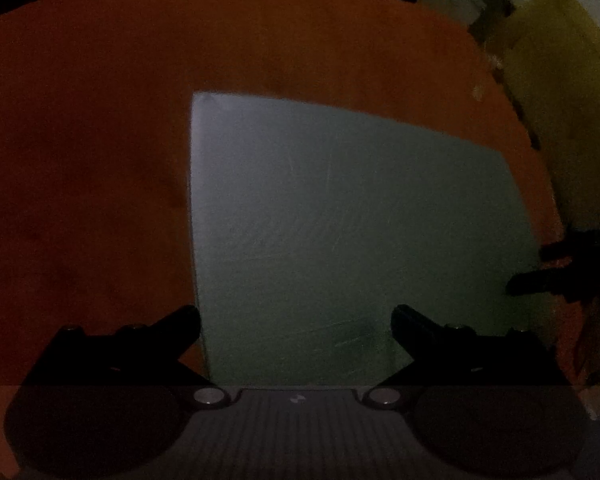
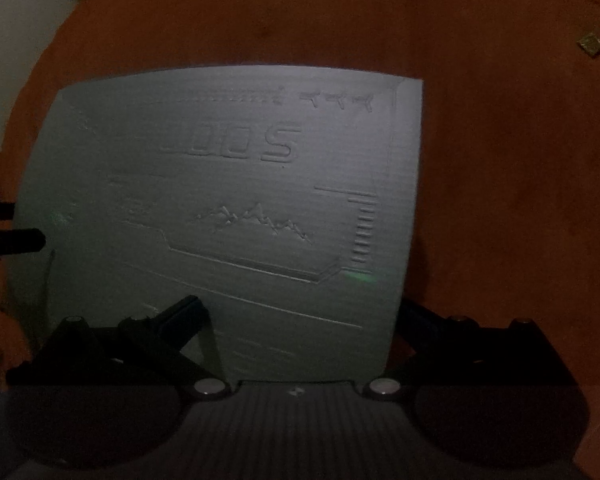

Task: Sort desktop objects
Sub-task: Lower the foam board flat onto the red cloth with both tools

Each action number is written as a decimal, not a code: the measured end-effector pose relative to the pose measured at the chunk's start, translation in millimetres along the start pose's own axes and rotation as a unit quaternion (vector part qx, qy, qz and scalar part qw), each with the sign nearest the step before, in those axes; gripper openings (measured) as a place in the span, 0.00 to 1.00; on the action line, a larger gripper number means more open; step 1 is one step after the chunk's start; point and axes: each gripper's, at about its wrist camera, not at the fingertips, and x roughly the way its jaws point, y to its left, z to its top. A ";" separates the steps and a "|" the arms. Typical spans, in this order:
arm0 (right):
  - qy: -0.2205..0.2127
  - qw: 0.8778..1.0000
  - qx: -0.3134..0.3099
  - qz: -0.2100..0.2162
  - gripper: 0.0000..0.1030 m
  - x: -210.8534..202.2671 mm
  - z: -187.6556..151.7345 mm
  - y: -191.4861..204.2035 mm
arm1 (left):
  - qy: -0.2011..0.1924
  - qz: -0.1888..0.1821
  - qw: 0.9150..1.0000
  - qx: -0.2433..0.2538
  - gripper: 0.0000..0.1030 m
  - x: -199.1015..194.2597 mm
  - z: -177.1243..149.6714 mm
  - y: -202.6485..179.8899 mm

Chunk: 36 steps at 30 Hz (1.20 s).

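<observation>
Dim light covers a round orange-brown table (image 2: 500,160), on which a large flat grey embossed panel (image 2: 228,184) is laid near the front edge. Both black grippers are held wide apart: the left gripper (image 1: 296,328) over the panel's near left corner, the right gripper (image 2: 300,320) astride its near right corner. Nothing is gripped, so sorting is judged barely started. A small yellowish scrap (image 2: 592,45) is seen well apart.

Both tongs (image 1: 296,326) (image 2: 300,320) spread wide apart.

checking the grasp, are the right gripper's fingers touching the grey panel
Cannot tell. In the right wrist view the open right gripper straddles the grey panel; dim light hides any contact.
</observation>
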 end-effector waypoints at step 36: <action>0.009 1.000 -0.021 -0.005 1.00 5.3 -32.1 -2.2 | 0.028 0.028 0.998 0.055 0.99 39.6 -24.9 -6.5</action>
